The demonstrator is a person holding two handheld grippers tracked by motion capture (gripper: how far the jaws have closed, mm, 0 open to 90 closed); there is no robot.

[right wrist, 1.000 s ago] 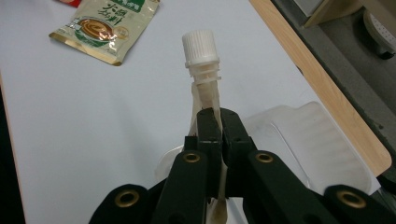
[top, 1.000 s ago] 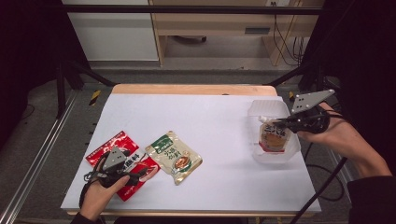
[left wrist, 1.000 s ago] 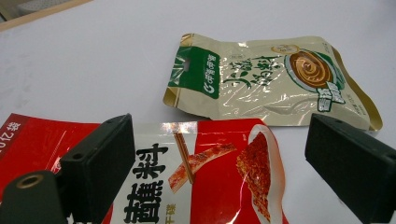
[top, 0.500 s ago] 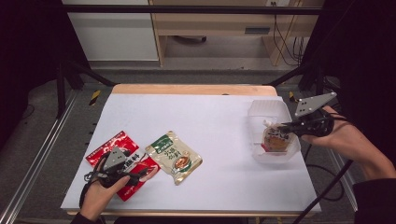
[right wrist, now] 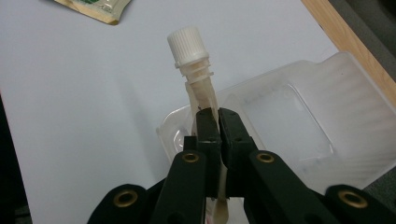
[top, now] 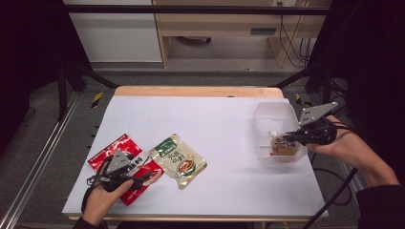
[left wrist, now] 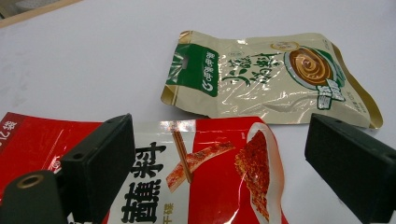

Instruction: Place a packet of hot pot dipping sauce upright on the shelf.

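A beige spouted pouch [top: 282, 146] with a white screw cap [right wrist: 187, 43] hangs tilted inside a clear plastic container [top: 274, 114] at the table's right. My right gripper [top: 288, 139] is shut on the pouch's neck [right wrist: 201, 95], just below the spout. At the front left, my left gripper [top: 146, 177] rests open over a red snack packet [top: 113, 148]. In the left gripper view the jaws stand wide apart on either side of that red packet [left wrist: 205, 177]. A beige and green packet [top: 179, 160] lies flat just to the right of it.
The white table top [top: 210, 119] has a wooden far edge [top: 196, 90]. Metal frame rails [top: 43, 157] run along the left side, and a cable [top: 334, 191] trails off the right edge.
My right gripper has come down with the spouted pouch, lowering it into the clear container. The left gripper has stayed where it was.
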